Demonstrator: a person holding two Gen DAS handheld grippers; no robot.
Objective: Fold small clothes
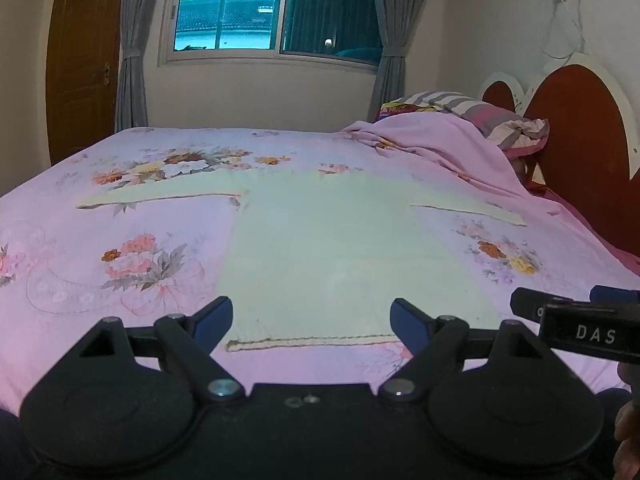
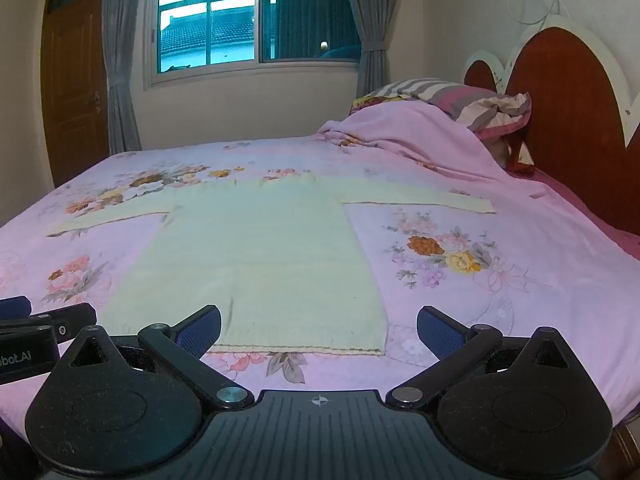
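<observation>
A pale yellow knitted sweater (image 1: 320, 248) lies flat on the bed, both sleeves spread out sideways and its hem toward me; the right wrist view shows the sweater (image 2: 260, 256) a little left of centre. My left gripper (image 1: 312, 322) hovers open just above the hem, fingers wide apart and nothing between them. My right gripper (image 2: 318, 330) is open as well, over the hem's right corner, holding nothing. The right gripper's body (image 1: 576, 320) juts in at the right edge of the left wrist view.
A pink floral sheet (image 1: 140, 248) covers the bed. A bunched pink blanket (image 2: 420, 140) and striped pillows (image 2: 460, 96) lie against the red headboard (image 2: 568, 112) at far right. A window, grey curtains and a wooden door (image 2: 72, 84) stand behind.
</observation>
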